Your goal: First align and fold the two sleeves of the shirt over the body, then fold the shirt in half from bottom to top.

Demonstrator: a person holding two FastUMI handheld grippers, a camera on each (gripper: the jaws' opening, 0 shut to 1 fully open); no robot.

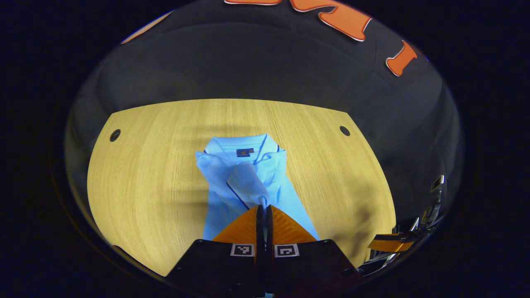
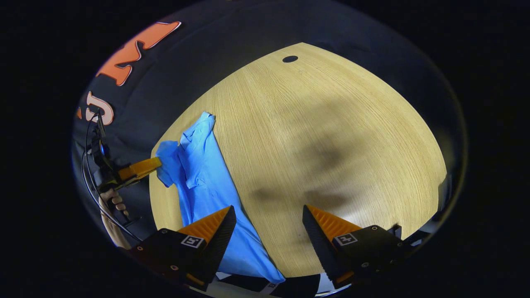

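one shirt (image 1: 244, 178), one table (image 1: 145, 186), two tools: left (image 1: 264, 211), right (image 2: 269, 225).

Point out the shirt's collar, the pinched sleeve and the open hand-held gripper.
collar (image 1: 248, 145), left gripper view, its back band.
sleeve (image 1: 248, 184), left gripper view, its lifted middle.
right hand-held gripper (image 2: 269, 221), right gripper view, gap between fingertips.

A shirt (image 1: 248, 182) lies flat on a table (image 1: 145, 186), near the table's middle in the left gripper view, its collar (image 1: 258, 149) toward twelve o'clock. One sleeve (image 1: 248, 186) is folded over the body, its tip at six o'clock, pinched between the closed fingers of the left gripper (image 1: 264, 209). The right gripper (image 1: 393, 244) sits at four o'clock, off the shirt. In the right gripper view, that gripper (image 2: 269, 225) hangs over the table with its fingers spread, the shirt (image 2: 211, 194) at nine o'clock, passing under its left finger. The left gripper (image 2: 140, 167) lies farther toward nine o'clock, at the shirt's edge.
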